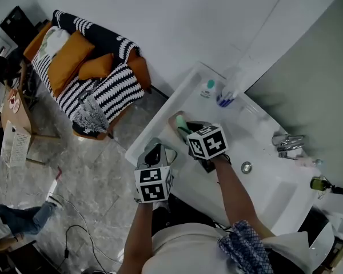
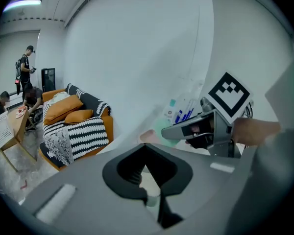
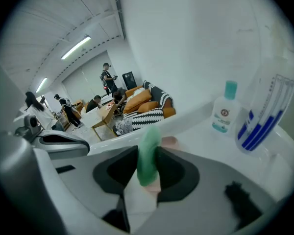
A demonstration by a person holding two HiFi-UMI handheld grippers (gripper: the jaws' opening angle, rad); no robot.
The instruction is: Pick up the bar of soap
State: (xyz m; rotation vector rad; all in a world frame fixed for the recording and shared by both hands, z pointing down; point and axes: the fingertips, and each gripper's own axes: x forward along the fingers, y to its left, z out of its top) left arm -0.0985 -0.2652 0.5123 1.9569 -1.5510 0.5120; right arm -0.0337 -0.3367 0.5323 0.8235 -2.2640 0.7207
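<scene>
The green bar of soap [image 3: 148, 156] stands on edge between the jaws of my right gripper [image 3: 148, 153], and the pads press on its two sides. It hangs just above a pale pink soap dish [image 3: 169, 142] on the white sink counter [image 3: 206, 146]. In the head view the right gripper [image 1: 186, 131] holds the soap [image 1: 181, 123] over the counter's left end. From the left gripper view the soap [image 2: 161, 129] shows pale green beyond the right gripper's body. My left gripper [image 2: 146, 146] hovers off the counter's front edge, its jaws closed together with nothing between them.
A small bottle with a teal cap [image 3: 224, 110] and a clear cup of blue-striped toothbrushes [image 3: 262, 116] stand by the wall. The tap [image 1: 287, 143] and drain [image 1: 247, 166] lie to the right. A striped sofa with orange cushions [image 1: 86, 67] and several people are across the room.
</scene>
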